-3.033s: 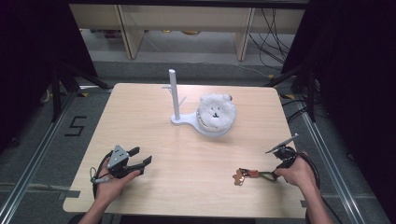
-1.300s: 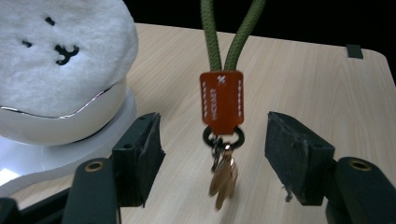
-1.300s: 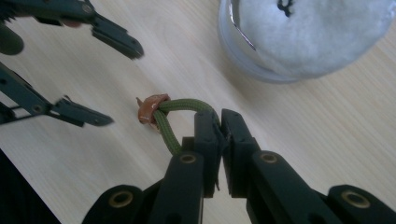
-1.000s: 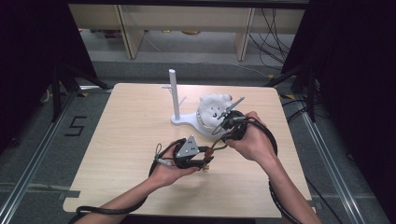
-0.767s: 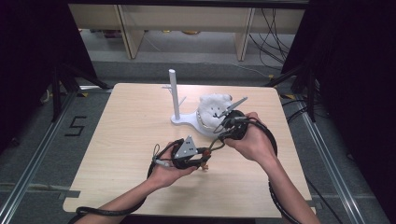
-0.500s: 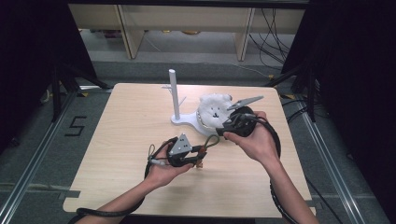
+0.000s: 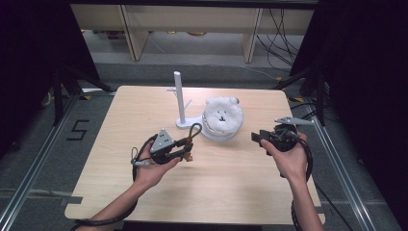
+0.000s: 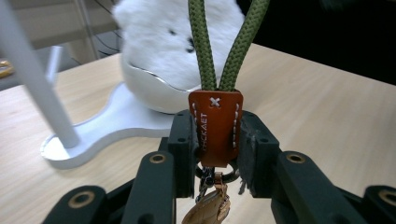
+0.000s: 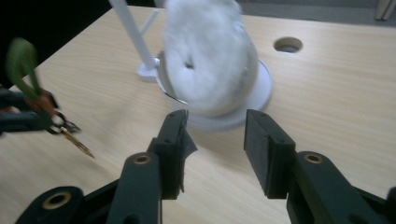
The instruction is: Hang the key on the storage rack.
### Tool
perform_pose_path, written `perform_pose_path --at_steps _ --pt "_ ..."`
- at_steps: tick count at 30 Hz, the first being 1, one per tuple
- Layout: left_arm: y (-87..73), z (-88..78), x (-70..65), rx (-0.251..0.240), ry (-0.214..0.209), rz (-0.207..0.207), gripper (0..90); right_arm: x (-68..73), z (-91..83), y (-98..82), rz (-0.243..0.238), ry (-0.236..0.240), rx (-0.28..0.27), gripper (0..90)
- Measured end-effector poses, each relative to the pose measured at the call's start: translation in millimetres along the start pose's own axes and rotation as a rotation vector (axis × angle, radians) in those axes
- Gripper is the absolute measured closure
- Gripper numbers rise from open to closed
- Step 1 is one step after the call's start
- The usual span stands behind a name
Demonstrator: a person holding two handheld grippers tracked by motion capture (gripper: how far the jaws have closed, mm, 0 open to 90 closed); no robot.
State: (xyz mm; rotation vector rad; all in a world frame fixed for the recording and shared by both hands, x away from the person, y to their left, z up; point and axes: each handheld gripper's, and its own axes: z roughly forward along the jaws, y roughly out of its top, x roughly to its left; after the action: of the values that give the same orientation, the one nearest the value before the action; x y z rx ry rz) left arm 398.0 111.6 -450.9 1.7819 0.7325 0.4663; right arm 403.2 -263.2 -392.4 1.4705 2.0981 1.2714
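Observation:
A keychain with a green cord loop and a brown leather tab sits in my left gripper, left of the table's middle. Its jaws have just closed further and are shut on the tab, with the keys dangling below. My right gripper is off to the right of the fluffy white bear. Its jaws have just been opening and hold nothing. In the right gripper view my right gripper faces the bear, and the keychain is at the left.
A white stand with an upright pole and a flat base carries the bear near the table's far middle. A round hole is cut in the tabletop beyond the bear. Shelving and cables lie past the far edge.
My right gripper has opened and drawn away to the right and down from the left gripper. My left hand has shifted left with the keychain in its jaws.

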Motion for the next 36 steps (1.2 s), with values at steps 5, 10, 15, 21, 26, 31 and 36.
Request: perform_pose_path --at_steps 5,10,15,21,26,31,36 --pt "4.9 -7.6 14.6 -0.033 0.072 -0.031 68.6 -22.9 10.7 -33.7 -0.024 -0.03 -0.003 49.0" --pt "7.1 -11.2 21.7 -0.053 0.102 -0.042 68.6 -33.9 19.0 -57.9 -0.003 -0.074 -0.031 47.2" --pt "10.4 -14.4 30.0 -0.072 0.137 -0.059 68.5 -37.7 23.7 -78.9 0.074 -0.183 -0.079 46.3" --pt "15.6 -20.5 37.5 -0.1 0.188 -0.081 68.5 -43.4 29.8 -99.0 0.009 -0.245 -0.137 54.2" --pt "17.8 -22.3 42.3 -0.118 0.215 -0.095 68.4 -42.5 27.6 -101.8 0.009 -0.257 -0.156 56.6" --pt "23.9 -22.8 49.0 -0.135 0.239 -0.1 68.4 -40.0 28.7 -102.1 0.003 -0.263 -0.181 57.2" --pt "29.8 -22.5 53.5 -0.145 0.25 -0.103 68.4 -36.0 26.7 -104.2 0.034 -0.286 -0.182 57.5"
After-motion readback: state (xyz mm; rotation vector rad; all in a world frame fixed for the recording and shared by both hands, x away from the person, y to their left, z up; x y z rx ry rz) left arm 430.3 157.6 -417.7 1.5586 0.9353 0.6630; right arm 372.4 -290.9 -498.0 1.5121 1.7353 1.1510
